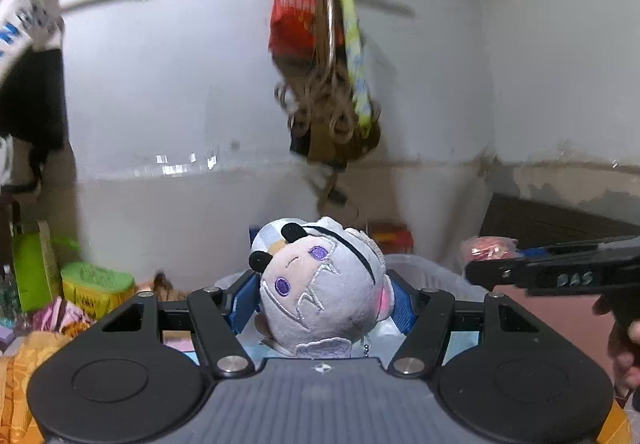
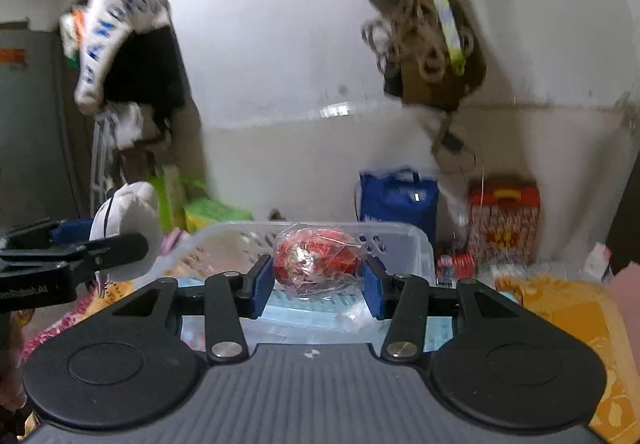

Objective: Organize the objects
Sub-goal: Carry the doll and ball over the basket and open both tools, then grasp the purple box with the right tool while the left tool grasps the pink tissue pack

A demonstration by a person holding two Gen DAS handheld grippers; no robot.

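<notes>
The plush doll [image 1: 320,284] at lower centre of the left wrist view is soft matt cloth with embroidered thread features. The red ball [image 2: 316,260], mid-frame in the right wrist view, sits in crinkled glossy clear film. Behind it the storage bin [image 2: 416,244] is translucent smooth plastic. The gripper pads [image 2: 262,286] look matt blue (foam or rubber, unclear), on black matt plastic arms with shiny metal pivots.

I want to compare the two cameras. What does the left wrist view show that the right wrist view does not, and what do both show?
Only the left wrist view shows the plush doll's face, held in the left gripper. Only the right wrist view shows the blue bag and the red patterned box by the wall. Both show the clear plastic bin and the red wrapped item in the right gripper.
</notes>
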